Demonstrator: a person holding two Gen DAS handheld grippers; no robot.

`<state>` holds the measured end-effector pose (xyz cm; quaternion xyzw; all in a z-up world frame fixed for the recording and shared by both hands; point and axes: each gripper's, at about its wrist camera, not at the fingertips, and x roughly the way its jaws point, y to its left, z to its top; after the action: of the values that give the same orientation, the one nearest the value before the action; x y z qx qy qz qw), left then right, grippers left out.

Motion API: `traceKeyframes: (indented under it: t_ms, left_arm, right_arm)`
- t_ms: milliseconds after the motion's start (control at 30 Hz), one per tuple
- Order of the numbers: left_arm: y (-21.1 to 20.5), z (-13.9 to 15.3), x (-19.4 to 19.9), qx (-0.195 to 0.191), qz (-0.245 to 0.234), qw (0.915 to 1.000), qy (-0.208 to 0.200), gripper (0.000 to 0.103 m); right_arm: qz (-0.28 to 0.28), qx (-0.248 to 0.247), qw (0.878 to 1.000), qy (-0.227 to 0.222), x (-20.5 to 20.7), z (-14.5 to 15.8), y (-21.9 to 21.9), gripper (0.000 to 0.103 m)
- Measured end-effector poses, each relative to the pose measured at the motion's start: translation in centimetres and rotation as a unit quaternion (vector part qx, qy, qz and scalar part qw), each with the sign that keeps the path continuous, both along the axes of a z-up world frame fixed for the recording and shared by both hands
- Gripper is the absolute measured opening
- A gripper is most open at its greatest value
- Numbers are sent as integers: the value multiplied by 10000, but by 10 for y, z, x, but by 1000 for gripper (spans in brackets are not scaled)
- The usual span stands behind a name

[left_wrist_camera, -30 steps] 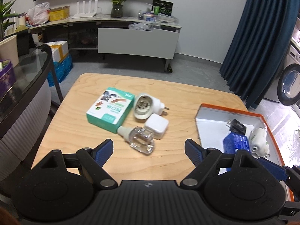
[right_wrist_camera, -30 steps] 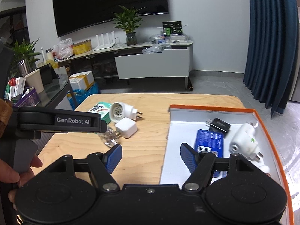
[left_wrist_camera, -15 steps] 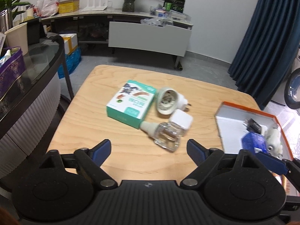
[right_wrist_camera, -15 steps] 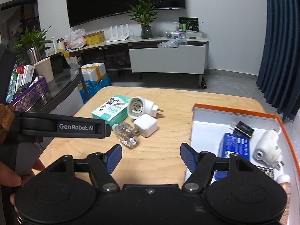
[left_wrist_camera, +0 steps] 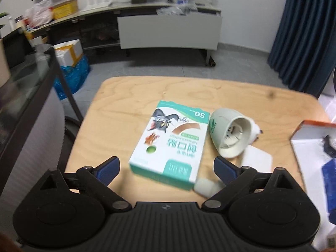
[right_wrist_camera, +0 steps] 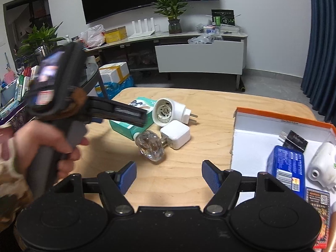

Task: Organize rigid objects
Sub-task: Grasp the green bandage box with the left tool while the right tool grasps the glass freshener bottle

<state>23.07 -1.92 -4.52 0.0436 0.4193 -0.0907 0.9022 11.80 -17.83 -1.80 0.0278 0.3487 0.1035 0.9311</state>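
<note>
- The orange-rimmed box (right_wrist_camera: 241, 126) is holding a blue pack (right_wrist_camera: 287, 168), a black plug (right_wrist_camera: 296, 139) and a white plug-in unit (right_wrist_camera: 321, 163).
- Your left gripper (left_wrist_camera: 167, 168), jaws just opening wide and empty, is hovering over the green-and-white box (left_wrist_camera: 170, 145); your right gripper (right_wrist_camera: 169, 176) is gaping empty.

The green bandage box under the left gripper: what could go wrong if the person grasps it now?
1. The clear refill bottle lies against the green bandage box, near the left gripper, whose open jaws have just been widening; a finger may knock it and it could roll.
2. The white mosquito heater sits close beside the box and may be pushed.
</note>
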Motion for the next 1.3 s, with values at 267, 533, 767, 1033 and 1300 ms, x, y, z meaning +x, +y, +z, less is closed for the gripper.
traceKeyframes:
  t_ms: [267, 533, 767, 1033, 1300]
  left_arm:
    - [4, -17, 30, -59, -162, 9998, -52, 85]
    - [22, -11, 13, -81, -330, 9992, -199, 71]
    - [49, 10, -18, -256, 82, 9989, -382, 71]
    - [63, 25, -56, -434, 363, 9971, -516, 71]
    - [55, 30, -103, -641, 213, 9964, -504, 71]
  right_arm:
    - [311, 28, 9995, 51, 24, -7, 7, 82]
    - [742, -79, 9970, 191, 57, -22, 29, 82]
    - [1092, -148, 9933, 353, 88, -37, 53, 73]
    - [950, -47, 9948, 352, 76, -33, 52, 37]
    - [597, 140, 9981, 81, 21, -6, 28, 37]
